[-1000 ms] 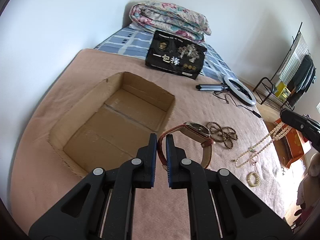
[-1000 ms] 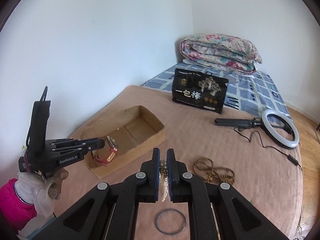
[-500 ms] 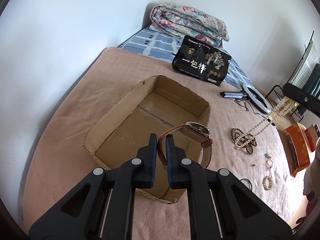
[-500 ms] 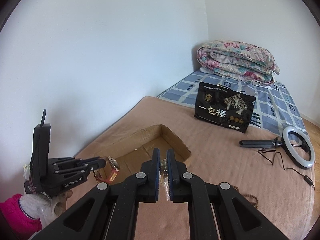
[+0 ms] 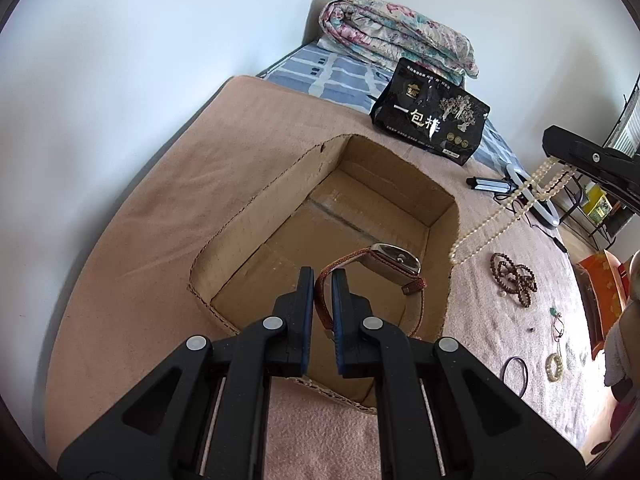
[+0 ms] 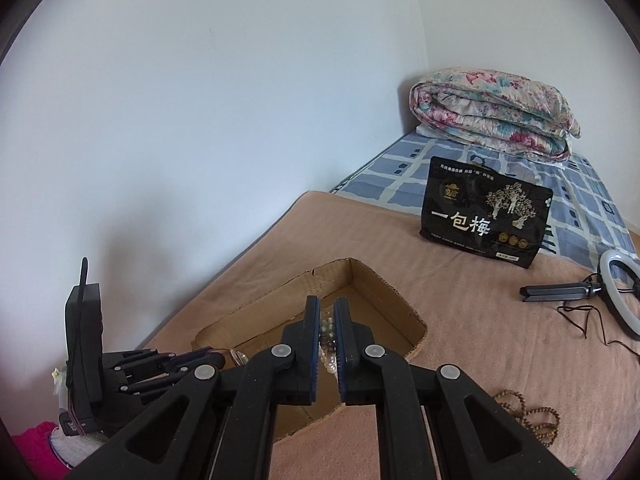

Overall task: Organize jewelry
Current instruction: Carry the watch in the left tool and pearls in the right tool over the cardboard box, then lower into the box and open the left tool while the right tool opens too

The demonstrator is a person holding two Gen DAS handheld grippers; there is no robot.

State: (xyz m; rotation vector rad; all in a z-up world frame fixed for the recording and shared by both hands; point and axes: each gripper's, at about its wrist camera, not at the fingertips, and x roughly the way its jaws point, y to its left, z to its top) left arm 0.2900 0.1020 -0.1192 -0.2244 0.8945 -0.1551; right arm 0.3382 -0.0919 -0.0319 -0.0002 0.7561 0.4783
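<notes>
An open cardboard box (image 5: 256, 216) lies on the pink bedspread. My left gripper (image 5: 322, 280) is shut on the red-brown strap of a wristwatch (image 5: 394, 266), which hangs above the box's near right part. In the right wrist view my right gripper (image 6: 327, 322) is shut on a white pearl necklace (image 6: 326, 330), above the cardboard box (image 6: 360, 280). In the left wrist view the pearl necklace (image 5: 504, 216) dangles from the right gripper (image 5: 560, 152) over the box's right rim. In the right wrist view the left gripper (image 6: 216, 356) shows at lower left.
Brown bead strands (image 5: 514, 274), a black ring (image 5: 514, 368) and a pale bracelet (image 5: 554, 366) lie on the bedspread right of the box. Behind the box stand a black snack bag (image 5: 432, 124) and a folded floral quilt (image 5: 400, 44). A ring light (image 6: 618, 296) lies far right.
Both grippers have moved left toward the box. The watch now hangs over the box's inside, and the pearl necklace has come to the box's right rim.
</notes>
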